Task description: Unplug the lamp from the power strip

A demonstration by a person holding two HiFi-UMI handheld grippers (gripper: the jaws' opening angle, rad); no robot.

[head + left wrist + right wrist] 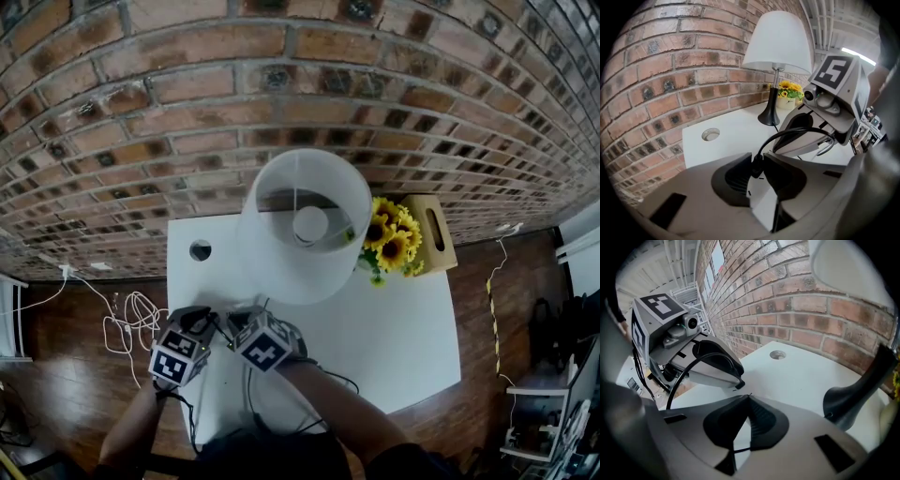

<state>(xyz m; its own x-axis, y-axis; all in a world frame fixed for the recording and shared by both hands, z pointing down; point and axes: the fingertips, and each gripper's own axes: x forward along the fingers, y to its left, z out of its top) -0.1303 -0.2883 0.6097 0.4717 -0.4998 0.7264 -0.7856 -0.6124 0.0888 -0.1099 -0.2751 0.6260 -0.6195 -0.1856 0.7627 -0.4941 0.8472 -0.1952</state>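
The lamp, with a white shade and a black base, stands at the back of the white table. Both grippers meet near the table's front left. My left gripper is shut on the lamp's black plug, and the black cord arcs up and to the right from it. A white body shows under the plug between the jaws, apparently the power strip. My right gripper is close beside it, its tips touching, with only a thin cord crossing beneath. In the head view the grippers hide the strip.
A brick wall backs the table. Sunflowers and a wooden box sit at the back right. A round cable hole is at the back left. White cables lie on the floor to the left.
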